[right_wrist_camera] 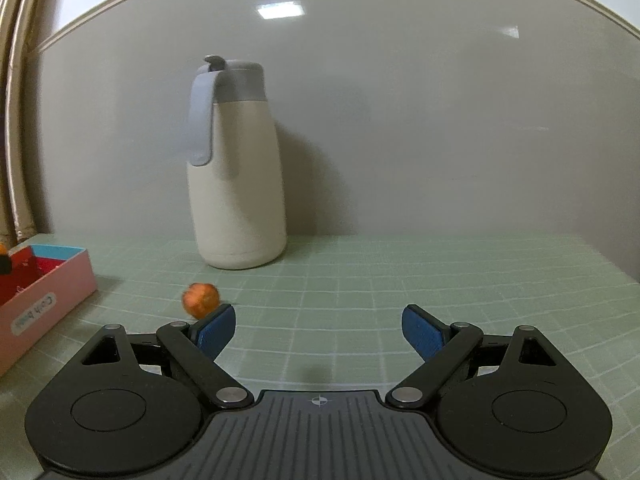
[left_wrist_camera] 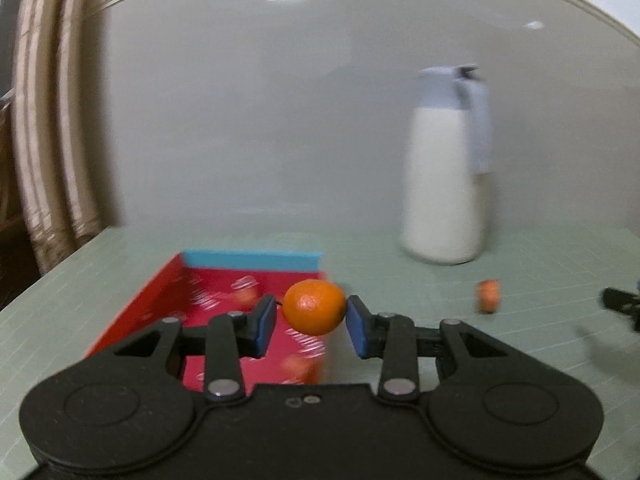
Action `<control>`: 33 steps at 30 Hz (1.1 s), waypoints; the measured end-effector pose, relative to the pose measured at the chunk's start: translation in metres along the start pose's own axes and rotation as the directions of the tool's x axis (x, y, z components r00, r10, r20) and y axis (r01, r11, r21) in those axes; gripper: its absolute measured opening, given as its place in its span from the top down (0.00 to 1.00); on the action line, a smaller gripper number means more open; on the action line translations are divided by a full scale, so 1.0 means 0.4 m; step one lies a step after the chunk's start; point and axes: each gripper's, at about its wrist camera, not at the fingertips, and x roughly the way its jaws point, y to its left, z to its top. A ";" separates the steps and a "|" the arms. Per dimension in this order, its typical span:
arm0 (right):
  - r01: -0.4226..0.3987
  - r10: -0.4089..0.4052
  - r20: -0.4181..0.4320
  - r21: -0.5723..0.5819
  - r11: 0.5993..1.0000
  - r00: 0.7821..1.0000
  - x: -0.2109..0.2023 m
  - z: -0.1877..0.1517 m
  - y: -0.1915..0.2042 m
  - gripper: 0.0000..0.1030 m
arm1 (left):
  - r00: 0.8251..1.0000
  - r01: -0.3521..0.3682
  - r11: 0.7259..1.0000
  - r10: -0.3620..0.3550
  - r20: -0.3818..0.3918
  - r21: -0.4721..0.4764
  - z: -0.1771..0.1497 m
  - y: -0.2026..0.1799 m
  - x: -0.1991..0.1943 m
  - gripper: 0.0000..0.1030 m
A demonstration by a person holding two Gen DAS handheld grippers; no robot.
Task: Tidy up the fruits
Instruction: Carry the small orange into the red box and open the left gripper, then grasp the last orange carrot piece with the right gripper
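A white jug (right_wrist_camera: 236,184) and a loose orange (right_wrist_camera: 201,300) interrupt the open green mat (right_wrist_camera: 440,280).

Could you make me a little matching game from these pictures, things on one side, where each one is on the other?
Things:
1. tangerine
2. small orange fruit
3. jug
4. box

Places:
A. upright by the wall
B. between the left gripper's pads
C. loose on the green mat
D. far left, open top

Pairs: 1-B, 2-C, 3-A, 4-D

Pale green gridded worktop (right_wrist_camera: 360,280) against glossy grey wall (right_wrist_camera: 400,120) reflecting ceiling lights; beige pleated curtain (left_wrist_camera: 44,120) far left.
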 end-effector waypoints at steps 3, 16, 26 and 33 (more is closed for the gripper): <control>-0.017 0.017 0.002 -0.003 1.000 1.000 0.006 0.004 0.020 0.13 | 0.999 -0.037 0.999 0.037 -0.016 -0.037 -0.006 0.050 0.010 0.71; -0.055 0.055 -0.003 -0.014 0.998 0.998 0.027 0.007 0.070 0.13 | 0.989 -0.126 0.987 0.132 0.064 -0.095 -0.011 0.129 -0.024 0.07; -0.075 0.075 -0.004 -0.026 0.997 0.997 0.042 0.010 0.106 0.13 | 0.987 -0.139 0.984 0.147 0.069 -0.110 -0.025 0.150 -0.027 0.07; -0.095 0.095 -0.008 -0.039 0.995 0.995 0.062 0.010 0.135 0.13 | 0.985 -0.149 0.981 0.159 0.069 -0.125 -0.026 0.172 -0.030 0.07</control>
